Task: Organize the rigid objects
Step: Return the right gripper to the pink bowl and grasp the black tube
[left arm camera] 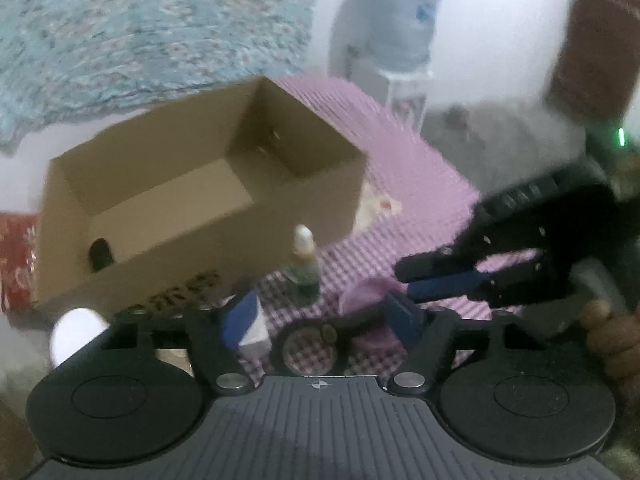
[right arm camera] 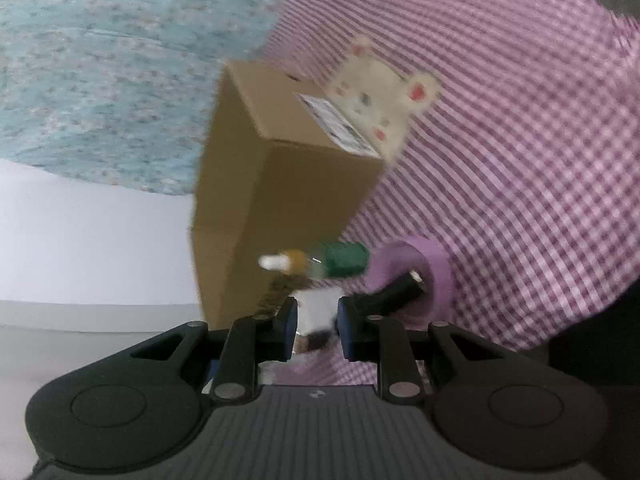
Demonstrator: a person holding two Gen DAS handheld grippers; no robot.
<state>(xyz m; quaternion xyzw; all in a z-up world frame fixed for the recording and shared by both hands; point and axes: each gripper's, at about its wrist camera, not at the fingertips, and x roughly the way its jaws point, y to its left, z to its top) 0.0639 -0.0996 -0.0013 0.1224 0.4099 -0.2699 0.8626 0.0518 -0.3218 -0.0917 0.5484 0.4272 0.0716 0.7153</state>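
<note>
The left gripper has its jaws apart with nothing held between them, above a pink checked cloth. A little green bottle with a white tip stands on the cloth just in front of an open cardboard box, and a small dark thing lies inside the box. The right gripper has its jaws close together, and I cannot tell if they press on the blurry white thing seen between them.
</note>
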